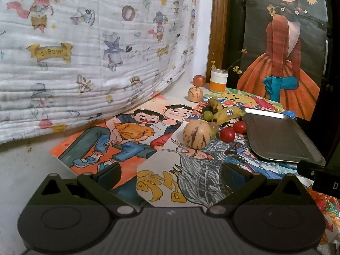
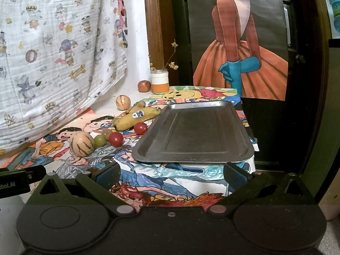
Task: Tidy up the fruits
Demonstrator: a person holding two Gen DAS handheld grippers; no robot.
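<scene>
Fruit lies loose on a tabletop papered with bright cartoon drawings (image 1: pixel 127 136), all of it off the empty metal tray (image 2: pixel 195 136), which sits at 3 o'clock of the pile. In the left view the big striped melon (image 1: pixel 196 135) is nearest, with two red tomatoes (image 1: pixel 227 134) just beside it at 3 o'clock, a green grape (image 1: pixel 208 115) and the bananas (image 1: pixel 228 113) behind at 12 o'clock. A smaller striped melon (image 1: pixel 195 94) sits apart farther back, and a reddish fruit (image 1: pixel 199 80), perhaps an apple, rests by the wall beside a white-and-orange jar (image 1: pixel 218 80) holding a twig of small yellow flowers. One banana carries a blue-and-white sticker (image 2: pixel 137 114) too small to read. A white cloth (image 1: pixel 85 48) printed with cartoon animals hangs at 10 o'clock; its yellow banner reads "magic", mirrored. A painting (image 2: pixel 240 48) of a figure in an orange dress and blue gloves leans against a dark wooden door at 1 o'clock. The left gripper (image 1: pixel 170 175) and right gripper (image 2: pixel 171 175) both hang with fingers spread wide, holding nothing, short of the fruit. White lettering ending "bot.AI" shows on the left gripper's side in the right view.
</scene>
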